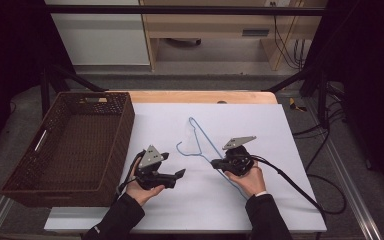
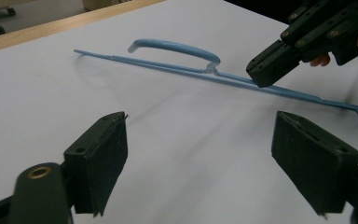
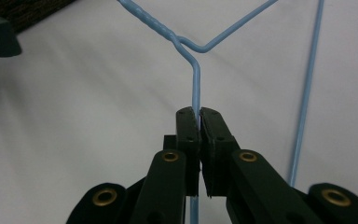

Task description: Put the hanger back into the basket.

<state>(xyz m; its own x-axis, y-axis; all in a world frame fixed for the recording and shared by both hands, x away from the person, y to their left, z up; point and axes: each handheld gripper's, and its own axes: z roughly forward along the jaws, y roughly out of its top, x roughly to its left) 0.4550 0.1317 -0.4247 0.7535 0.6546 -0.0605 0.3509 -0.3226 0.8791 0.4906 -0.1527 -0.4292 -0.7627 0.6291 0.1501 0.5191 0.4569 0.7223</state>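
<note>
On the white surface (image 1: 260,200), right of the wicker basket (image 1: 115,125), a blue wire hanger (image 1: 196,136) lies flat. The right gripper (image 3: 199,114) has its jaws clamped on the hanger's wire just beside the twisted neck. The left gripper (image 1: 180,174), between basket and hanger, has its jaws apart with nothing between them.

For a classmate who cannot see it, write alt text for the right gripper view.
The right tongs are shut on one wire of a blue wire hanger lying on a white table. Beyond the pads the wire meets the hanger's twisted neck.
</note>
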